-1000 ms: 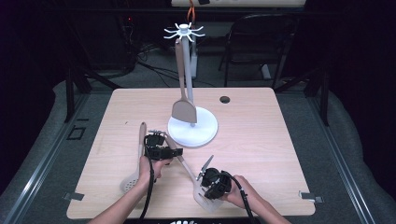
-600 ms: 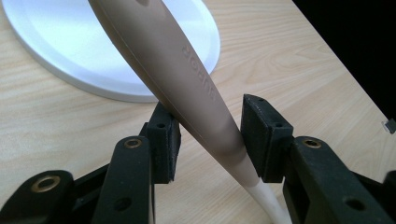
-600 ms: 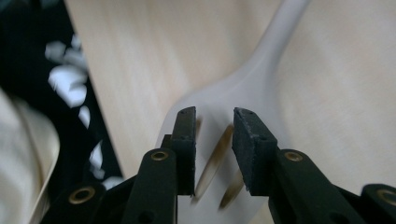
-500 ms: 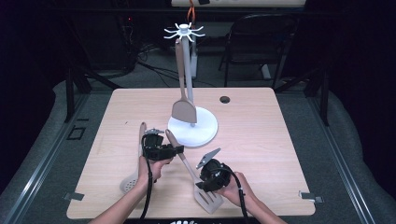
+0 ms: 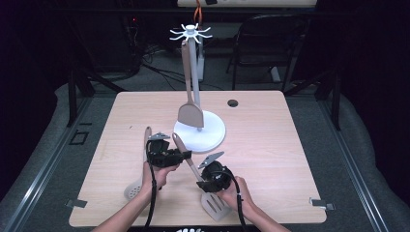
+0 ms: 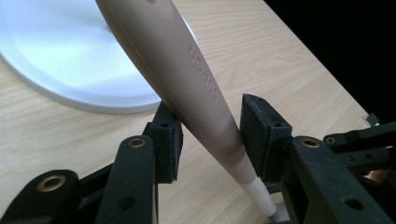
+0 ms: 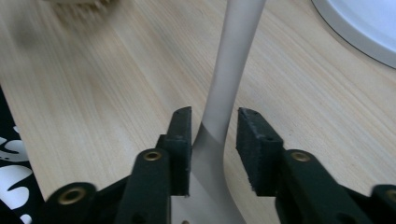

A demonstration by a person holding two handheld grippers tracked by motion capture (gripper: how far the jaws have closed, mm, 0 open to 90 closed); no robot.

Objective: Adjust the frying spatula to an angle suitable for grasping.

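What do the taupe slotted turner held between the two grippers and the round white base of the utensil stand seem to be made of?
Taupe slotted turner: probably silicone or matte plastic, given its soft sheen and the lettering moulded into its handle. Round white base: smooth, with a faint gloss, likely painted metal or plastic; the look alone does not settle it.

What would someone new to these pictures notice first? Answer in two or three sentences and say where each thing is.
First, the tall white stand at the middle of the table, with a brown spatula hanging from its spoked top. Next, near the front edge, two hand-held tongs meet on a slotted turner: the left tongs sit around its brown handle, the right tongs around its pale neck. A slotted spoon lies beside the left hand.
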